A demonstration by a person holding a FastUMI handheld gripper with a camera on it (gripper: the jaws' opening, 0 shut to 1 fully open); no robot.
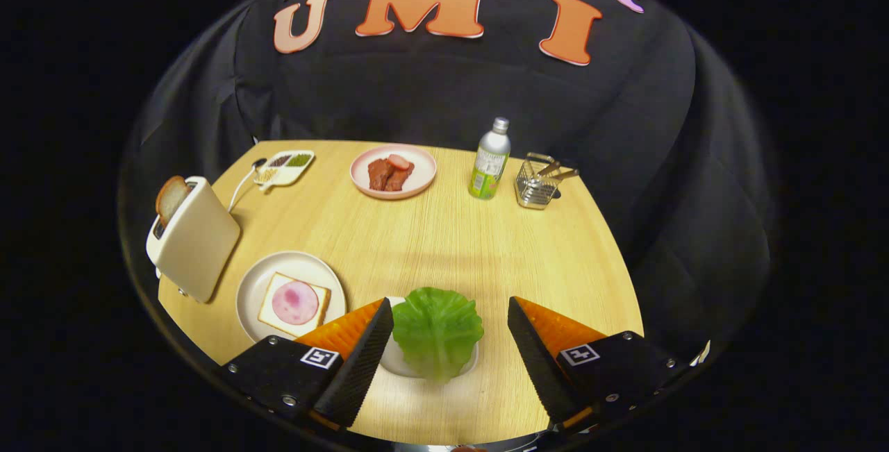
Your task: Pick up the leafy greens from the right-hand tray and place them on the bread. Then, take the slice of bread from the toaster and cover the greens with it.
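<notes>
The leafy greens point(436, 330) lie on a small white tray point(394, 362) on the wooden table, right between my two fingers. My gripper point(450, 320) is open, its fingers standing on either side of the leaf without touching it. To the left of the left finger a pale plate point(250, 285) holds a slice of bread point(274, 313) topped with a round pink slice of ham point(295, 302). Further left stands a cream toaster point(196, 237) with a second bread slice point(170, 198) sticking up out of its slot.
At the back of the table are a pink plate with meat pieces point(393, 171), a small divided dish of seasonings point(285, 166), a silver-and-green bottle point(489, 160) and a wire basket with utensils point(538, 182). The toaster's cord point(239, 185) runs toward the divided dish.
</notes>
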